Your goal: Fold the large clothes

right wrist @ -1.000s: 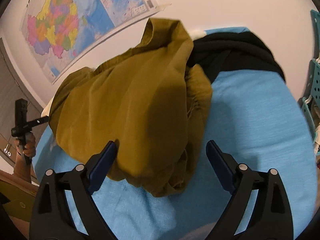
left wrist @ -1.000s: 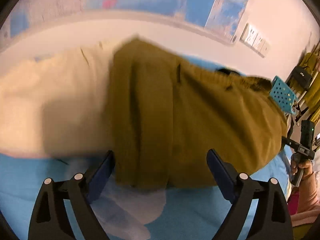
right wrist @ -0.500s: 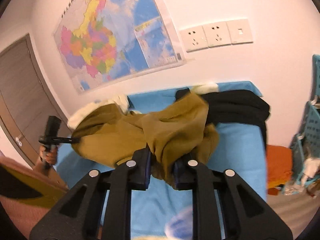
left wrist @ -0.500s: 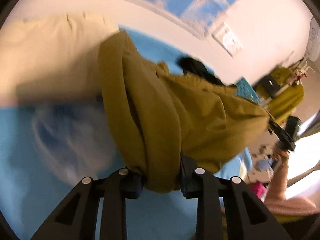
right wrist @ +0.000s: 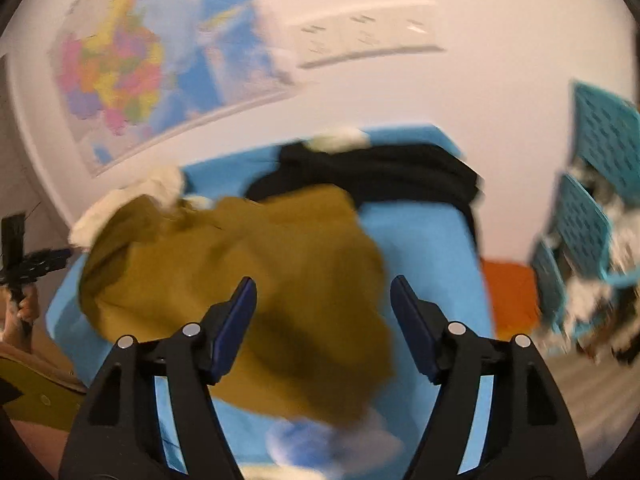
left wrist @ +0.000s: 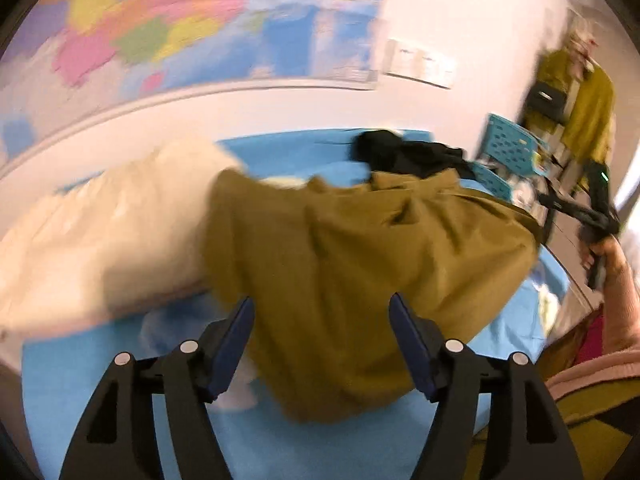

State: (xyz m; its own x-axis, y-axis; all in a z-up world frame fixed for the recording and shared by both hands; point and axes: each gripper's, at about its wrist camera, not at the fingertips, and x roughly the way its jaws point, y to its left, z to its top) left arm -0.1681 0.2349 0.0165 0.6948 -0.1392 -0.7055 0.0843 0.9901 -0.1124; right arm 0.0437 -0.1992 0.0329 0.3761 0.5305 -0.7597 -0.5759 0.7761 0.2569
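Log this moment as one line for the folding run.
left gripper: open, just released | right gripper: open, just released | olive-brown fabric garment: bunched on blue tabletop, ungripped

free: blue surface (right wrist: 424, 248) right | blocked: olive garment (right wrist: 280, 280) centre, black clothes (right wrist: 380, 172) behind

Matt olive cloth garment (left wrist: 360, 280)

Warm indoor light is filling both views; motion blur is smearing everything beyond the sharp fingers (left wrist: 234, 344), fisheye bending is curving the edges, and daylight is glaring far right.
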